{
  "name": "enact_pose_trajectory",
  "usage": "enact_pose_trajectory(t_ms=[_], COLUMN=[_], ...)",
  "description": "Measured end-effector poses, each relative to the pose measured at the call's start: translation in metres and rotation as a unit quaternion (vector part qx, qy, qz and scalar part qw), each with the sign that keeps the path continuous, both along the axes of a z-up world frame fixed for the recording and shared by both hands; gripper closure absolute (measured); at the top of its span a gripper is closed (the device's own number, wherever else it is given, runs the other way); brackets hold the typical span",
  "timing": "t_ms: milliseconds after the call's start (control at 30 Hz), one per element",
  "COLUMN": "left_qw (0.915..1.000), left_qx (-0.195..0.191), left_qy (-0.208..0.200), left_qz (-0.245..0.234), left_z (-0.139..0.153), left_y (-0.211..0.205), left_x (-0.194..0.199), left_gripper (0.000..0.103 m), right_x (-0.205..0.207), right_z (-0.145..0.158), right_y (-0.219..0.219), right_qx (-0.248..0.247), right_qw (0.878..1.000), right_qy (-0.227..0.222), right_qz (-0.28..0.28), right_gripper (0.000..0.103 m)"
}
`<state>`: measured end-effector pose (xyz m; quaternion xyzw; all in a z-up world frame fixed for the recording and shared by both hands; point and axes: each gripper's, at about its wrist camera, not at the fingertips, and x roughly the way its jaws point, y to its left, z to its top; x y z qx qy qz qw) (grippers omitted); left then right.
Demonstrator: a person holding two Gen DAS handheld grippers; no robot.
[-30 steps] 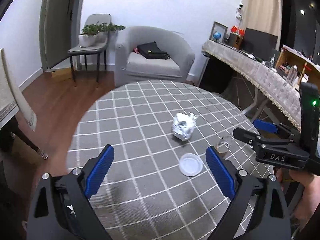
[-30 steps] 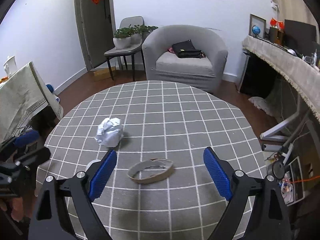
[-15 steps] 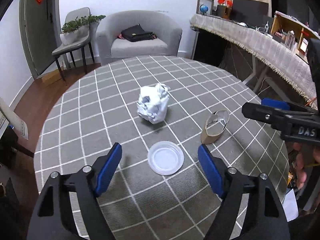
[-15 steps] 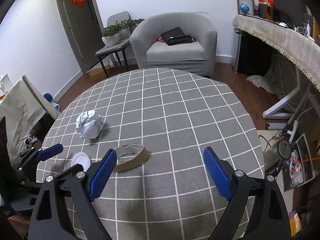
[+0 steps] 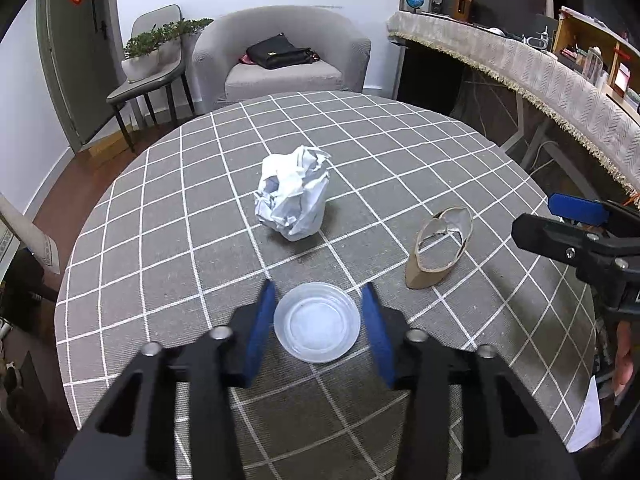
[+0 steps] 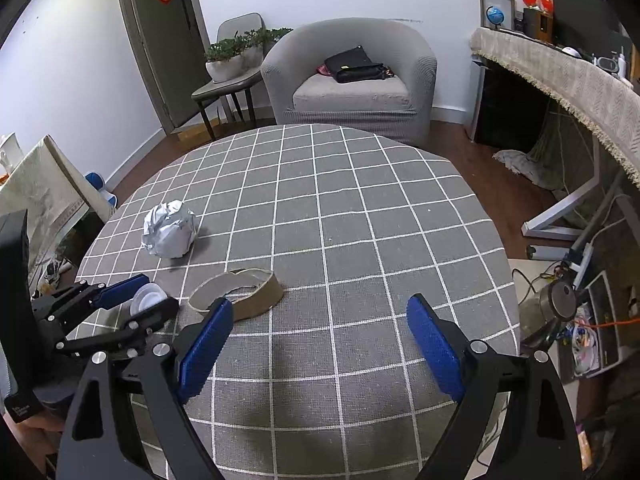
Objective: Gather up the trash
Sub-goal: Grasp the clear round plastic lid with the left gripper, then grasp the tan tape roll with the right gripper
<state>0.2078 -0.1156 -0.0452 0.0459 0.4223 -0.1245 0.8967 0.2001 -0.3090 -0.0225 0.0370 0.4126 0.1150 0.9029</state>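
Observation:
A clear plastic lid (image 5: pixel 317 322) lies on the grey checked table (image 5: pixel 400 152). My left gripper (image 5: pixel 318 294) has closed in around the lid, with a blue pad against each side of it. The lid also shows in the right wrist view (image 6: pixel 147 296) between the left gripper's fingers. A crumpled white paper ball (image 5: pixel 294 198) sits beyond it, also seen in the right wrist view (image 6: pixel 170 229). A brown cardboard ring (image 5: pixel 440 252) lies to the right. My right gripper (image 6: pixel 320 312) is open and empty, with the ring (image 6: pixel 240 290) by its left pad.
A grey armchair (image 5: pixel 288 60) with a black bag (image 5: pixel 280 52) stands behind the table. A chair with a potted plant (image 5: pixel 148 60) is at the back left. A long covered desk (image 5: pixel 540 72) runs along the right. Cables and clutter lie on the floor (image 6: pixel 580 312) to the right.
My left gripper has dropped toward the table and its fingers have closed in on the clear lid. The right gripper has shifted a little and stays open.

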Motion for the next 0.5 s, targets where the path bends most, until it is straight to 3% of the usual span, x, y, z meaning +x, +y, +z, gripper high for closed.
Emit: enact_pose_trajectory(t_ms=[500], left_qw=[0.9991], left_qx=[-0.03], left_qy=[0.008], left_qz=[0.03], left_z=[0.012], left_y=[0.038], left_x=[-0.002], left_gripper=[0.061], right_x=[0.008], right_z=[-0.001], right_y=[0.041], right_qx=[-0.018], right_qw=[0.997], right_qy=[-0.005], right_qz=[0.07], right_gripper=[0.014])
